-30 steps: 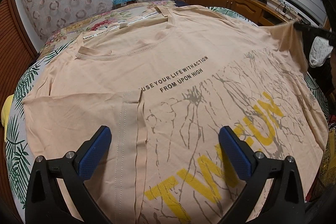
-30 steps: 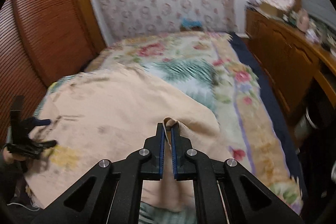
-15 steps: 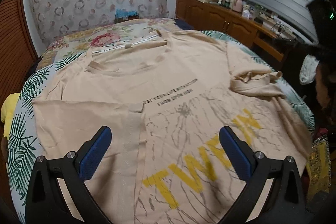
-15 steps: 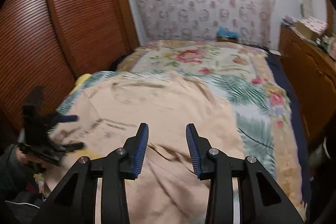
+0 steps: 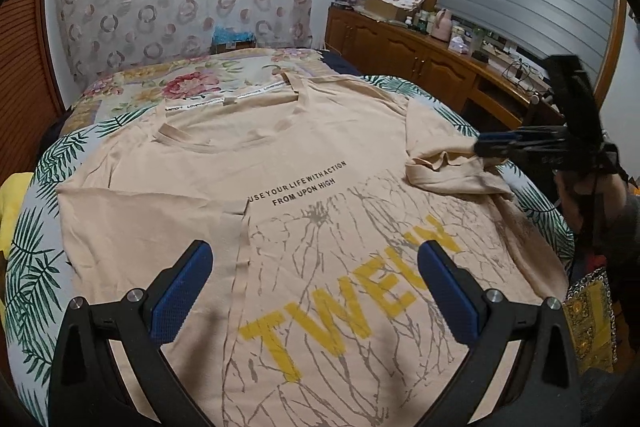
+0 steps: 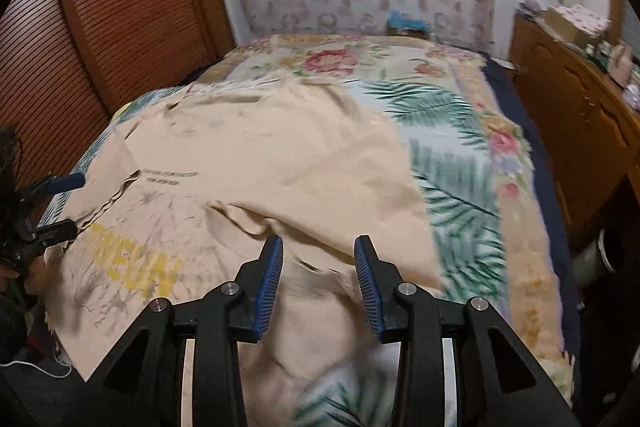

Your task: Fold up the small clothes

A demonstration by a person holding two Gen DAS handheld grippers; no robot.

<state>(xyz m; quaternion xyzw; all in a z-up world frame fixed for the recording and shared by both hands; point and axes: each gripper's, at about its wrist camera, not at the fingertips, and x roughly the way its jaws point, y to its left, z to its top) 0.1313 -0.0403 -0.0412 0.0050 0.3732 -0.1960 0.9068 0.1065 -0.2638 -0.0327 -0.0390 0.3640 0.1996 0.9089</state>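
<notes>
My left gripper (image 5: 312, 279) is spread wide above the T-shirt (image 5: 304, 195). My right gripper (image 6: 319, 277) is parted over the folded-in sleeve (image 6: 320, 227), apparently not touching. T-shirt lies flat on bed (image 6: 460, 155).

The T-shirt (image 5: 304, 163) lies flat on the bed (image 5: 36, 267), collar toward the far wall, with the cabinet (image 5: 424, 67) right of the bed.

The beige cotton T-shirt (image 5: 304, 163) reads "USE YOUR LIFE WITH ACTION / FROM UPON HIGH" in black mid-chest; nearer, large yellow letters "TWE", the rest unclear.
</notes>
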